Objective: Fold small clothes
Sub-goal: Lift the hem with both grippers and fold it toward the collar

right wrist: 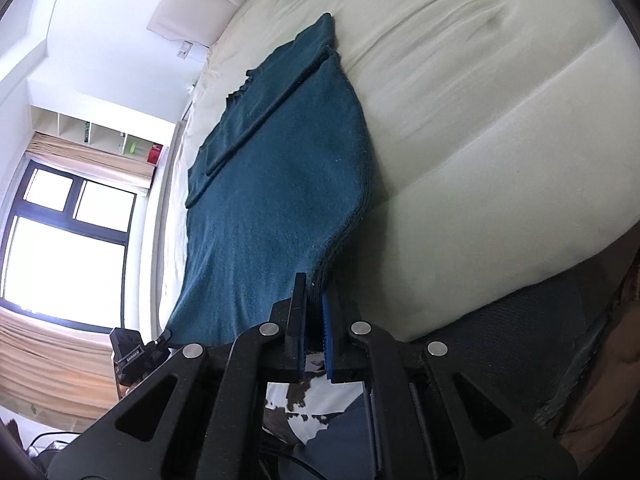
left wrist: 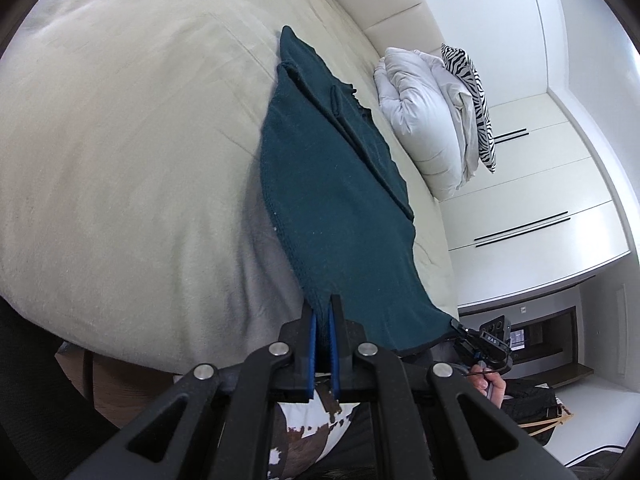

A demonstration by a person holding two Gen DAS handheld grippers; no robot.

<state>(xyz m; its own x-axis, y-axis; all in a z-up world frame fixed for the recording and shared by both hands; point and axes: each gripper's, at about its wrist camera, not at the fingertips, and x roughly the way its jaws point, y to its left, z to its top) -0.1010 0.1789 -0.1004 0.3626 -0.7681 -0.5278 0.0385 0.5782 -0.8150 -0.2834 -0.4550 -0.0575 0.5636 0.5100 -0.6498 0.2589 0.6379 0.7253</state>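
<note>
Cream bed (left wrist: 120, 140), dark teal garment (left wrist: 332, 200) spread across it, white duvet (left wrist: 424, 108) bundled beside headboard

Garment (left wrist: 332, 184) spread on bed (left wrist: 120, 140), duvet (left wrist: 424, 120) beyond it against headboard (left wrist: 384, 4)

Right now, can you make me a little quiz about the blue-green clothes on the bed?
1. True or false: both grippers pinch the near hem of the teal garment.
2. What lies behind the garment at the head of the bed? A) a white duvet B) a red box C) a basket
3. Fill in: beside the duvet stands a pillow with a ____ pattern.

Key:
1. True: the left gripper and the right gripper each clamp a corner.
2. A, the white duvet.
3. Zebra: the zebra pillow.
</note>
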